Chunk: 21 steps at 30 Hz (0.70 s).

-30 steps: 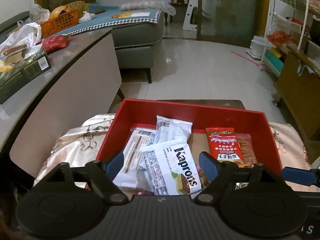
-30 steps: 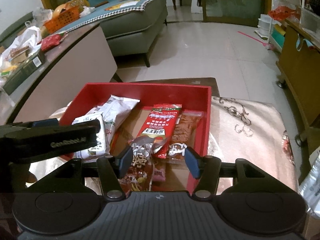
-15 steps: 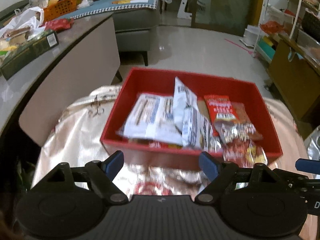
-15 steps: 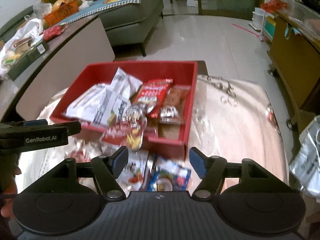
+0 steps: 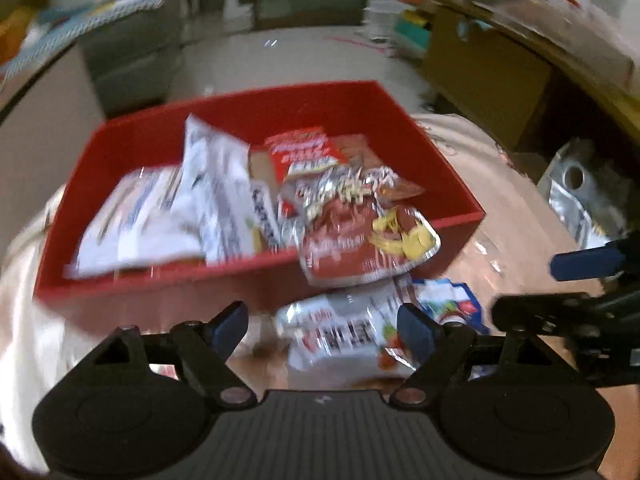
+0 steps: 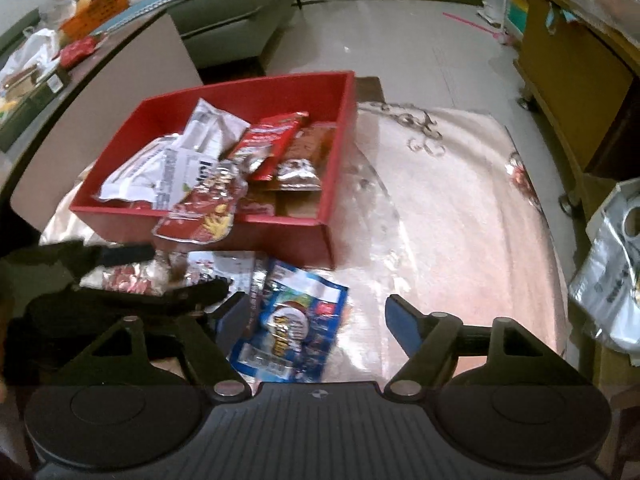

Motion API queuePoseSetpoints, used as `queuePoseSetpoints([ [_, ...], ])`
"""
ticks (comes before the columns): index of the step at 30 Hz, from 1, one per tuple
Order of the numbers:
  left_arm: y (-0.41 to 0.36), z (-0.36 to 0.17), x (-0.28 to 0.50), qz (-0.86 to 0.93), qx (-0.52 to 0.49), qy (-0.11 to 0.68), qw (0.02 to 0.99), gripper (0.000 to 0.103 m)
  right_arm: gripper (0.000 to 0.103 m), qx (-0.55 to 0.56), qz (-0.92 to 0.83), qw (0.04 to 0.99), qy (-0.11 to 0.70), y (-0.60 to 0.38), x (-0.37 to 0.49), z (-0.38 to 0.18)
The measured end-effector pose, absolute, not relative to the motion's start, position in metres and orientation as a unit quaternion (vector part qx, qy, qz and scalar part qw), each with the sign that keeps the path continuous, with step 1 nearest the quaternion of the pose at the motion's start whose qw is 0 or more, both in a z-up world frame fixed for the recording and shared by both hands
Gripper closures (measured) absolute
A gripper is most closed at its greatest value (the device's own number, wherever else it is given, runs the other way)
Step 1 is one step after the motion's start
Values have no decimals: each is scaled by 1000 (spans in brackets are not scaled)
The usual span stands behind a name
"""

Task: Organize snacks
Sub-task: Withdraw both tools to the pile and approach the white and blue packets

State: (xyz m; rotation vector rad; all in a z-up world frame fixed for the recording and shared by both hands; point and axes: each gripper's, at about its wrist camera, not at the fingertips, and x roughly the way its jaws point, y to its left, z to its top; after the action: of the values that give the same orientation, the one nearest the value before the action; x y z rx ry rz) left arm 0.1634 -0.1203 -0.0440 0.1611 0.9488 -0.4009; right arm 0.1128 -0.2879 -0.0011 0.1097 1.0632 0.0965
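A red box (image 6: 336, 160) (image 5: 448, 168) holds several snack packets: white wafer packs (image 6: 168, 168) (image 5: 168, 216) and red packs (image 6: 272, 144) (image 5: 304, 156). A brown-red chip packet (image 6: 200, 216) (image 5: 368, 240) hangs over the box's near wall. On the cloth in front lie a blue packet (image 6: 292, 332) (image 5: 452, 304) and a white-red packet (image 5: 344, 332) (image 6: 132, 280). My left gripper (image 5: 322, 326) is open and empty over the white-red packet. My right gripper (image 6: 312, 320) is open and empty over the blue packet.
A silver foil bag (image 6: 612, 276) (image 5: 580, 192) sits at the right edge of the cream tablecloth (image 6: 460, 220). A long counter with clutter (image 6: 48, 64) runs on the left, a wooden cabinet (image 6: 572, 64) on the right, a sofa (image 6: 236, 12) behind.
Both grippers have pulled back from over the box toward the near side of the table. Loose packets in front of the box have come into view. Both stay open.
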Motion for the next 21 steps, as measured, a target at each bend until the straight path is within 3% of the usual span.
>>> queuePoseSetpoints([
  [9,-132,-67,175,-225,59,507,830,21,22,62,28,846,530,-309,119,-20],
  [15,-136,-69,119,-222,143,517,814,20,18,66,44,842,534,-304,115,-19],
  [21,-110,-59,67,-263,121,547,785,22,16,66,66,832,546,-296,110,-22],
])
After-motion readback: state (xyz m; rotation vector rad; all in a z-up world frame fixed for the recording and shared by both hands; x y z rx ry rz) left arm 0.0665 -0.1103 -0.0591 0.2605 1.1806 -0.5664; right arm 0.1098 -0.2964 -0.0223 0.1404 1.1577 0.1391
